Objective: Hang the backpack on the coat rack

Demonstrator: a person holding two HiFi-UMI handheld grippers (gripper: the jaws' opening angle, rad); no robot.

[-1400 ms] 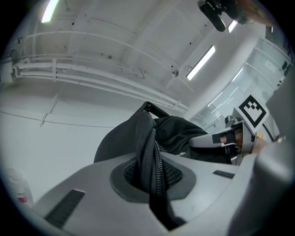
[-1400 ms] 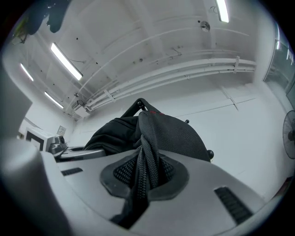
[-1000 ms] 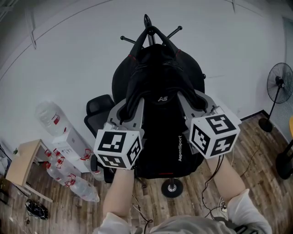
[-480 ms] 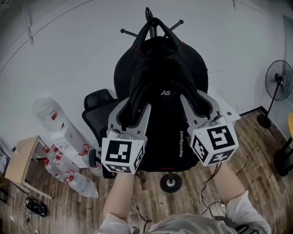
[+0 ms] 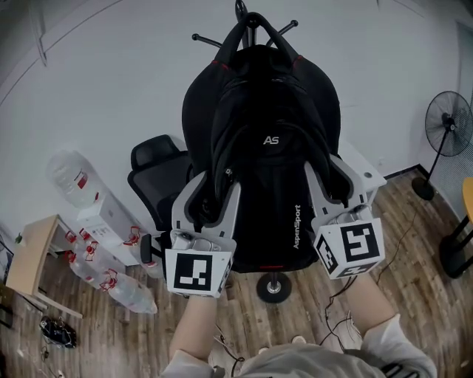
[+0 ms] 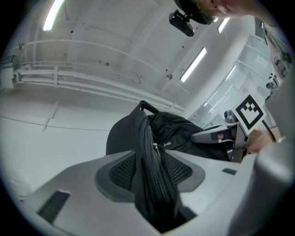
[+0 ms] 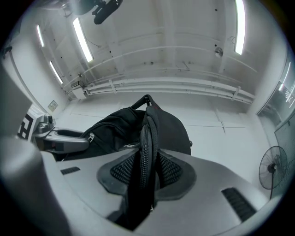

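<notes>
Since the earlier frames both hands are sinking a little, and the backpack [image 5: 266, 148] is now hanging from the coat rack [image 5: 240, 9], with its top loop [image 5: 277, 37] sitting over the rack's top, above and beyond both hand-held grippers. The left hand-held gripper [image 5: 213, 184] has just been opening its jaws. They are standing wide, and the bag's zipped side edge is lying loose between them. The right hand-held gripper [image 5: 334, 181] seems to be still pressing its pads on the other side edge. I judge the rack is already carrying the weight, so the release is beginning. The head view is showing the loop and the rack's base [image 5: 274, 288]; only the gripper views are showing the pads.
</notes>
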